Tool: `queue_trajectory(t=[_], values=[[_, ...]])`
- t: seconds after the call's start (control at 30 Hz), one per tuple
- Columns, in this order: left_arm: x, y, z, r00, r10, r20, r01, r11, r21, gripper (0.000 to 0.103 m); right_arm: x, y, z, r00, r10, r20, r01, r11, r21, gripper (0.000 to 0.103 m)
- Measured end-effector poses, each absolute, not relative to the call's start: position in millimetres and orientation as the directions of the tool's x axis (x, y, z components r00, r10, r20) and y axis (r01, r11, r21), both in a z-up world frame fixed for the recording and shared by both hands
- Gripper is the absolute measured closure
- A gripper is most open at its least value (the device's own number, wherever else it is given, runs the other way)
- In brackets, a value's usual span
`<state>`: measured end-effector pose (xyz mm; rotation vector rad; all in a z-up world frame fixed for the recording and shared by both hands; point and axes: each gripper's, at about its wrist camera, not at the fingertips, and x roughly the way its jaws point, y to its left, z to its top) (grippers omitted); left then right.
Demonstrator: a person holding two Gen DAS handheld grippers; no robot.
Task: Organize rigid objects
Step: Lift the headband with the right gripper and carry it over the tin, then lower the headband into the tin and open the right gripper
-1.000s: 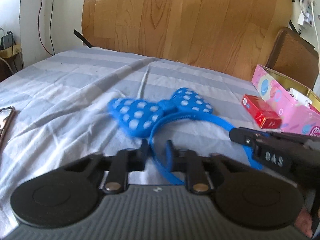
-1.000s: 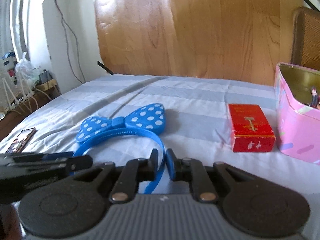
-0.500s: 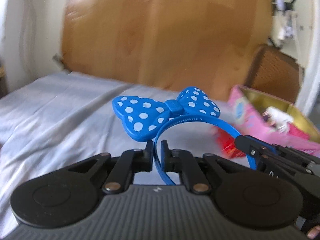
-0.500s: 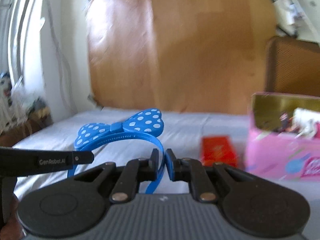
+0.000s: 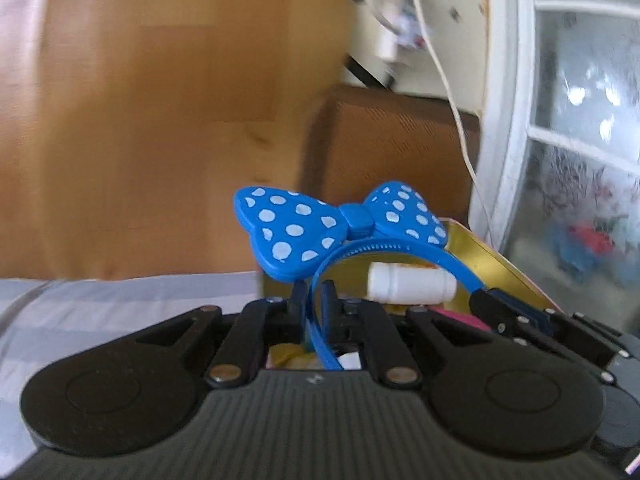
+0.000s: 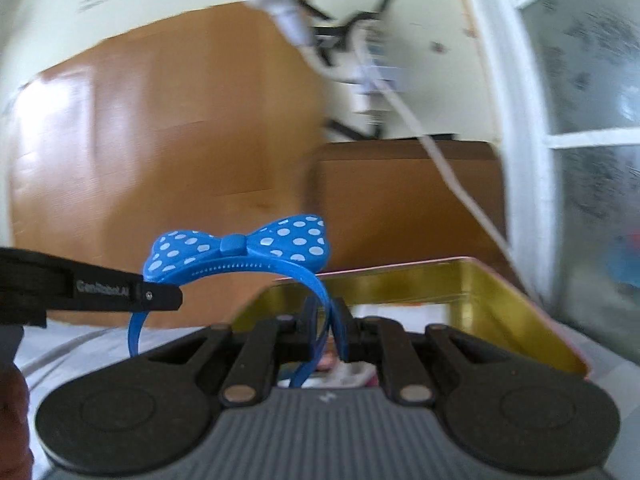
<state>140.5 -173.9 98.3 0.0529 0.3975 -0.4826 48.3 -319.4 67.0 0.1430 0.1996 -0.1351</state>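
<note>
1. My left claw [image 5: 314, 294] is clamped on one leg of the blue headband [image 5: 392, 250], raised above the bed [image 5: 80, 304].
2. My right claw [image 6: 326, 312] is pinched on the other leg, level, facing the pink tin [image 6: 520, 312].
3. The headband arches upright between both claws, in the air at the tin's open, gold-lined mouth.
4. Its polka-dot bow [image 5: 340, 228] stands on top.
5. A white bottle [image 5: 412, 284] lies in the tin.

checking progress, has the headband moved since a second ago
Yes. The headband rose off the bed and went right, now over the tin, clamped by both hand-held grippers.
</note>
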Motion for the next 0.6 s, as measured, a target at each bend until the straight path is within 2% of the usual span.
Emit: queue_trajectory(t=[0.27,0.6], values=[[187.1,-233.1,78.4,0.768,-0.419,-0.485,0.470,0.883,-0.018,0.094,95.3,-365.9,51.0,0.941,-0.207,-0.267,0.252,0.957,0.146,0.093],[203.5,-252.5,71.4,0.761,-0.395,-0.515,0.462,0.887,0.004,0.094,109.1,-375.8,41.2,0.925,-0.240,-0.295,0.292,0.945,0.148,0.093]])
